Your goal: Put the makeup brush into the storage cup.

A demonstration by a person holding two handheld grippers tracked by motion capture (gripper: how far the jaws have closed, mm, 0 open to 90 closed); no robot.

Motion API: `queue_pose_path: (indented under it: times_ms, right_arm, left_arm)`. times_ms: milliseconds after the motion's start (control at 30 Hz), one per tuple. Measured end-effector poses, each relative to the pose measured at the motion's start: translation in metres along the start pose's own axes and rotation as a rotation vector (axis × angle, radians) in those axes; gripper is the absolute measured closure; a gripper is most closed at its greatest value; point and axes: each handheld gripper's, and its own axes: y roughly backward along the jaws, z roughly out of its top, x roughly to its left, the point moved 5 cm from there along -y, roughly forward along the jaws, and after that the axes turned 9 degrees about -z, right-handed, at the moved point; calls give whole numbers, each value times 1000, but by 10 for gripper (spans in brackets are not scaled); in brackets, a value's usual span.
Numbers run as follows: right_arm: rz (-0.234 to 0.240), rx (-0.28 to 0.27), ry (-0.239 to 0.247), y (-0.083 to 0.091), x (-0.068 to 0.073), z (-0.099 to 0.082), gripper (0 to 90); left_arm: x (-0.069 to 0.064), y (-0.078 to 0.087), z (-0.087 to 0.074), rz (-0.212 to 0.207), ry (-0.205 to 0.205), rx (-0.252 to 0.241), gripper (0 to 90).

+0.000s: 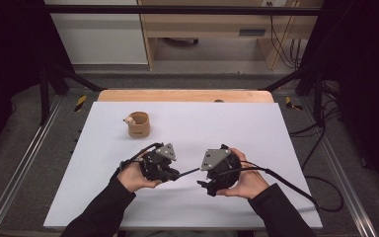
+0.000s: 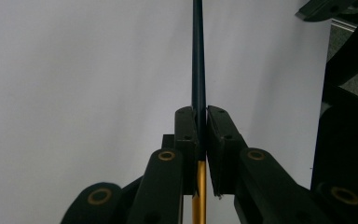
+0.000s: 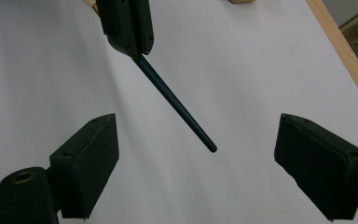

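Two dark-sleeved forearms enter from the bottom of the high view, each hand wrapped around a black two-jaw gripper above a white sheet [image 1: 256, 123] that covers the table. Held in the left gripper [image 1: 177, 174] is a thin, dark rod [image 1: 188, 172], round in section and smooth, like the shaft of a pen or brush. In the left gripper view the two flat black pads are clenched tight on the rod [image 2: 198, 60], which runs straight ahead from between them over the white surface; behind the pads the shaft turns to a glossy golden yellow.

The rod's free end points toward the right gripper [image 1: 205, 185], just beside it. In the right gripper view the rod [image 3: 177, 105] slants down from the left gripper's closed pads at the top and ends in a blunt tip between the right gripper's own jaws. Those jaws stand wide apart, released, one block-shaped matte pad on either side of the tip, neither touching it. No earlier frame shows them otherwise.

Farther back on the sheet, well apart from both hands, stands a small tan cup [image 1: 139, 124], round and open-topped, with something pale [image 1: 128, 119] at its rim that is too small to make out. A light wooden table edge [image 1: 185, 95] shows beyond the sheet.
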Motion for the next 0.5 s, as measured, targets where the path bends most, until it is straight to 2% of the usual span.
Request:
queue_pose_path:
  times_ms: [200, 500]
  right_arm:
    - [1, 35, 32, -5, 4, 0, 152]
    - [-10, 35, 115, -10, 11, 6, 205]
  left_arm:
    - [-1, 2, 2, -11, 1, -1, 832]
    - [-4, 4, 7, -27, 2, -11, 832]
